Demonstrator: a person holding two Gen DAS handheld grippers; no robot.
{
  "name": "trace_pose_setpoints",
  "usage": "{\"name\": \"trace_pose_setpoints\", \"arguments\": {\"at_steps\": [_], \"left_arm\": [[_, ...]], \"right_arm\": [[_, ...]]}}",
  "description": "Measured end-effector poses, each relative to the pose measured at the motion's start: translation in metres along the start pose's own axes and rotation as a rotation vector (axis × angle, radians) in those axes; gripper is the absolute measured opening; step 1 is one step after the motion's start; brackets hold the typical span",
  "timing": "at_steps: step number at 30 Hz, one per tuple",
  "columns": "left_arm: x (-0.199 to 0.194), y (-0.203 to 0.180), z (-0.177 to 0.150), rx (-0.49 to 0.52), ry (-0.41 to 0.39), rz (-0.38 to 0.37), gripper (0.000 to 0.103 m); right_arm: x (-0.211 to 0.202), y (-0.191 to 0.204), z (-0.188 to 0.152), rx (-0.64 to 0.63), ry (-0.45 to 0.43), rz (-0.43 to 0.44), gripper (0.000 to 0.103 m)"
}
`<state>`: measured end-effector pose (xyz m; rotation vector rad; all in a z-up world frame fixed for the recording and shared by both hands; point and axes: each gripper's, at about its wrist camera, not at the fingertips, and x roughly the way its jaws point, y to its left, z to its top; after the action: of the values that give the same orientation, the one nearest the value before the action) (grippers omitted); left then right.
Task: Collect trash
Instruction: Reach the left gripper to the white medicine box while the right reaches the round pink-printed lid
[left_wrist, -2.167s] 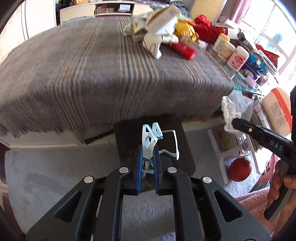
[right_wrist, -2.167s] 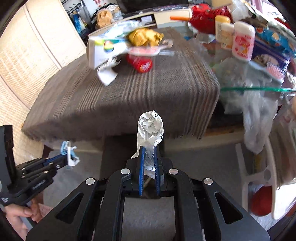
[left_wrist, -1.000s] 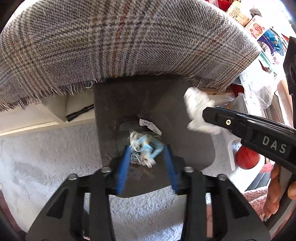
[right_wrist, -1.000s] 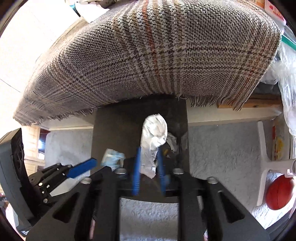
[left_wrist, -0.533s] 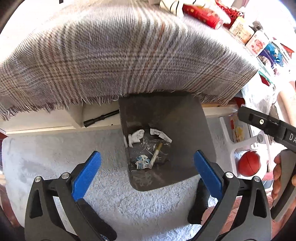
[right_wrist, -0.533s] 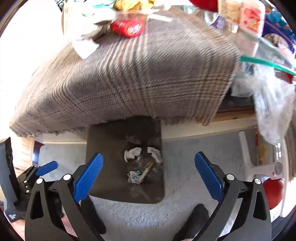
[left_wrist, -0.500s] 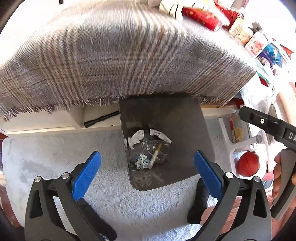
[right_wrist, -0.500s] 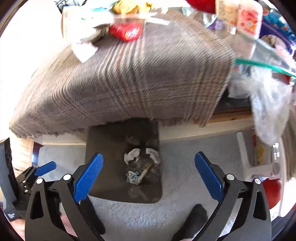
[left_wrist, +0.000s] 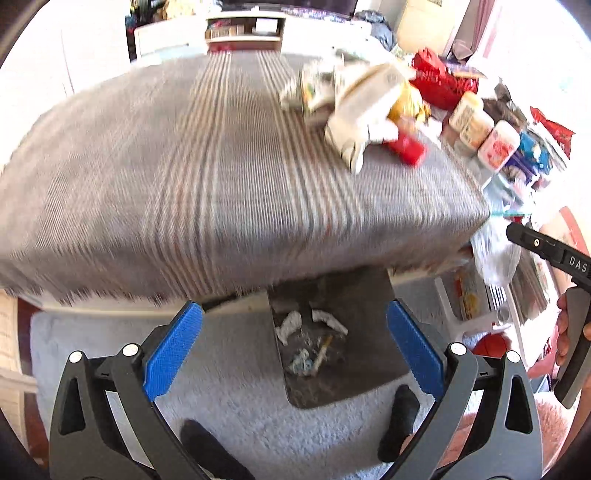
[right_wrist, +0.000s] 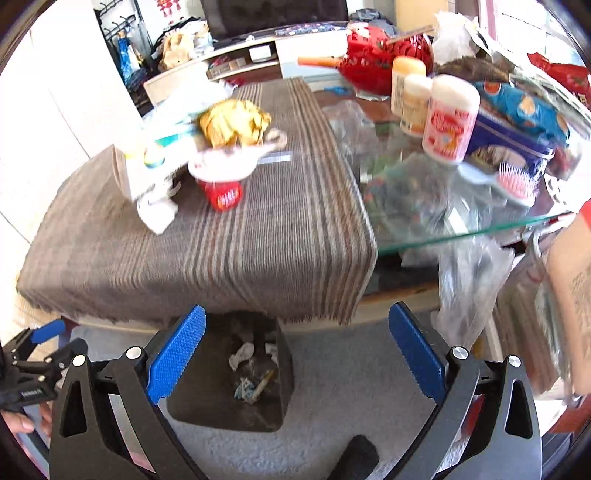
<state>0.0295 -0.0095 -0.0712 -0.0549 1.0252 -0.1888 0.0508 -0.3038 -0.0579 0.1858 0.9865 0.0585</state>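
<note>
Below me, the dark square waste bin (left_wrist: 334, 354) stands on the pale grey shaggy carpet (left_wrist: 240, 387), its far side tucked under the fringe of the table. In its bottom lie crumpled white scraps of paper (left_wrist: 290, 326), a bluish crumpled bit (right_wrist: 243, 387) and a small yellowish stick (right_wrist: 265, 380). My left gripper (left_wrist: 293, 354) gapes wide with nothing between its blue pads, and my right gripper (right_wrist: 295, 356) stands just as wide and just as bare; both have only just finished spreading.

Up on the table, the grey-brown striped woven cloth (left_wrist: 207, 158) carries more rubbish near its far right part: a white crushed carton (left_wrist: 364, 107), a yellow crumpled wrapper (right_wrist: 232, 122) and a red cup lying on its side (right_wrist: 221, 194). Beside the cloth the bare glass tabletop (right_wrist: 436, 206) is crowded with white plastic jars (right_wrist: 448, 122), a blue tin (right_wrist: 506, 142), a pink hairbrush (right_wrist: 515, 182) and a red basket (right_wrist: 373, 61). Clear plastic bags (right_wrist: 469, 284) hang under the glass edge.

Beyond the table a low white shelf unit (left_wrist: 243, 27) backs onto a bright room. An orange-red ball (left_wrist: 491, 347) is half hidden behind my right finger. The cloth and the rubbish look smeared, so I cannot read any labels. Two dark shapes on the carpet near me are too unclear to name.
</note>
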Motion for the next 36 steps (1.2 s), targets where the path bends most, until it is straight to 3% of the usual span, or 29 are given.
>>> {"name": "trace_pose_setpoints", "arguments": {"at_steps": [10, 17, 23, 32, 34, 36], "left_arm": [[-0.014, -0.018, 0.068, 0.067, -0.087, 0.006, 0.095], [0.002, -0.028, 0.102, 0.092, -0.092, -0.001, 0.095], [0.015, -0.040, 0.114, 0.141, -0.089, -0.018, 0.095], [0.028, -0.036, 0.122, 0.144, -0.082, -0.025, 0.095], [0.030, -0.035, 0.125, 0.142, -0.084, -0.030, 0.095], [0.032, -0.037, 0.129, 0.142, -0.085, -0.036, 0.095]], "right_arm": [[0.004, 0.007, 0.063, 0.075, -0.045, 0.005, 0.100], [0.036, 0.026, 0.104, 0.103, -0.004, 0.031, 0.099], [0.072, 0.040, 0.119, 0.143, 0.074, 0.094, 0.095], [0.106, 0.055, 0.122, 0.154, 0.129, 0.114, 0.093], [0.111, 0.054, 0.121, 0.150, 0.142, 0.109, 0.089], [0.116, 0.052, 0.119, 0.149, 0.152, 0.122, 0.071]]}}
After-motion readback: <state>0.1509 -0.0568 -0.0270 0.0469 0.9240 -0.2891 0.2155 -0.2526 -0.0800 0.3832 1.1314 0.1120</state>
